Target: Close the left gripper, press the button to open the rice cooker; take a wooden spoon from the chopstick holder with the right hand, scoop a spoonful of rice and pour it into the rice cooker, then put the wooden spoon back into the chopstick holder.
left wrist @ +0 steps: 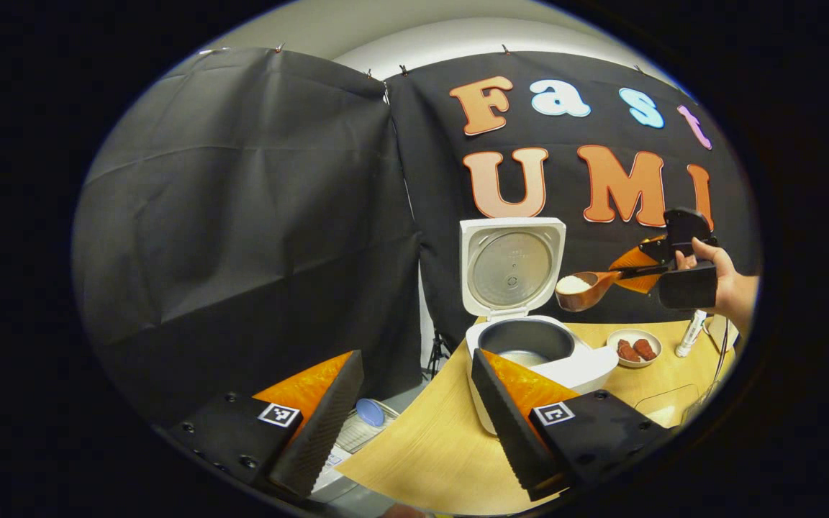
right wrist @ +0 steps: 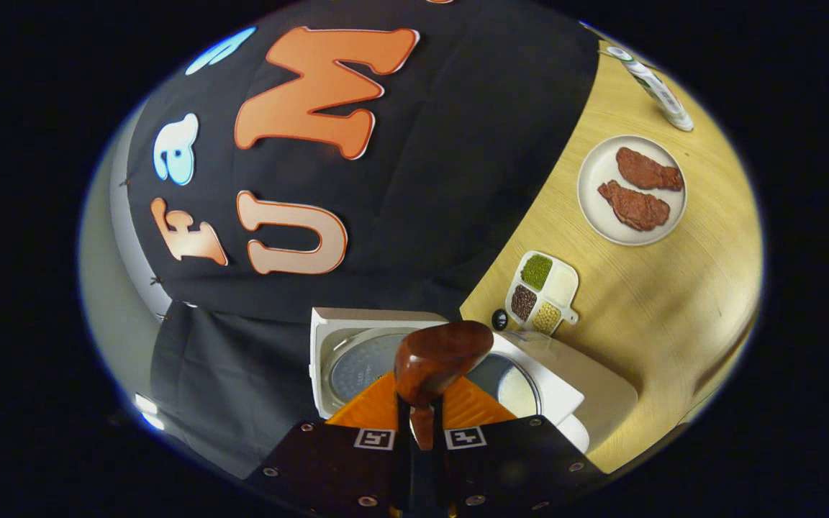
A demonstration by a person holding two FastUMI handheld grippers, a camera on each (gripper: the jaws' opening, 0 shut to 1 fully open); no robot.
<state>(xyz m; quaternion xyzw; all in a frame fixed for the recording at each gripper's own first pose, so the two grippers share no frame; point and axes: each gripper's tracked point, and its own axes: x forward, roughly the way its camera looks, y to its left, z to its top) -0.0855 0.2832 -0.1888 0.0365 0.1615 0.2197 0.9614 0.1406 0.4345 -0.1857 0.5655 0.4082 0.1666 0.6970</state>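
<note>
2 grippers are at work here, and each sits where it does for a reason. the right gripper has its jaws nipped tight on the handle of the wooden spoon, carried level in the air above and to the right of the rice cooker so the heap of white rice in the bowl of the spoon does not slide off on the way over. in the right gripper view the underside of the spoon hangs just above the cooker's open pot, which suggests the pour is close but not yet made. the cooker's lid stands upright at the back, so the button step looks done, and the inner pot lies open to receive the rice. the left gripper hangs back on the near side of the cooker with its jaws wide apart and holding nothing, out of the spoon's path. toward the far right edge of the table sits a plate with 2 pieces of red meat, and a divided dish of beans and grains lies beside the cooker. i cannot make out the chopstick holder with any confidence.
</note>
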